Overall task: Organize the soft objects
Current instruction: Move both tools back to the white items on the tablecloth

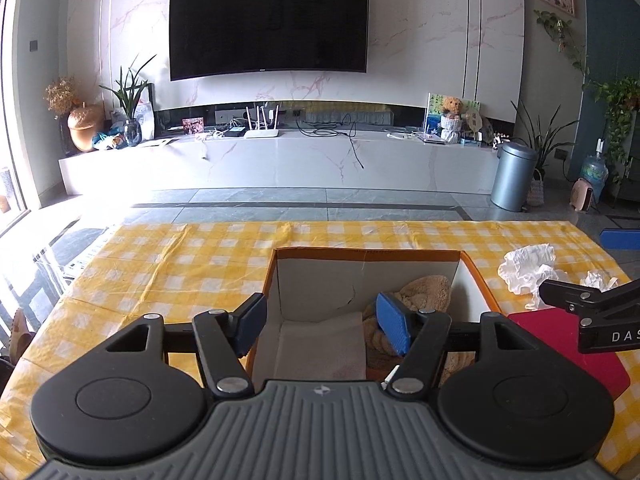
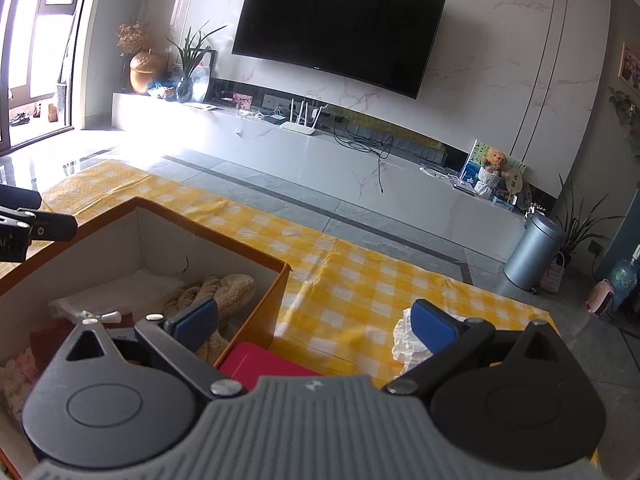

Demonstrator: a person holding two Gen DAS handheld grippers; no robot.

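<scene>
An open cardboard box [image 1: 360, 254] with an orange rim stands on the yellow checked tablecloth [image 1: 180, 264]. Inside lie a beige fluffy plush [image 1: 424, 288] and a flat white cloth [image 1: 320, 344]. My left gripper [image 1: 322, 322] hangs open over the box with nothing between its fingers. To the right of the box lie a crumpled white cloth [image 1: 528, 268] and a red flat object [image 1: 560, 344]. My right gripper [image 2: 316, 318] is open above the red object [image 2: 264, 364], between the box [image 2: 200, 232] and the white cloth [image 2: 404, 340]. A pink fluffy item [image 2: 20, 376] shows in the box's near corner.
A second small crumpled white piece [image 1: 600, 280] lies at the table's right. The table's far edge drops to a tiled floor. Beyond it stand a white TV bench and a grey bin [image 1: 514, 176].
</scene>
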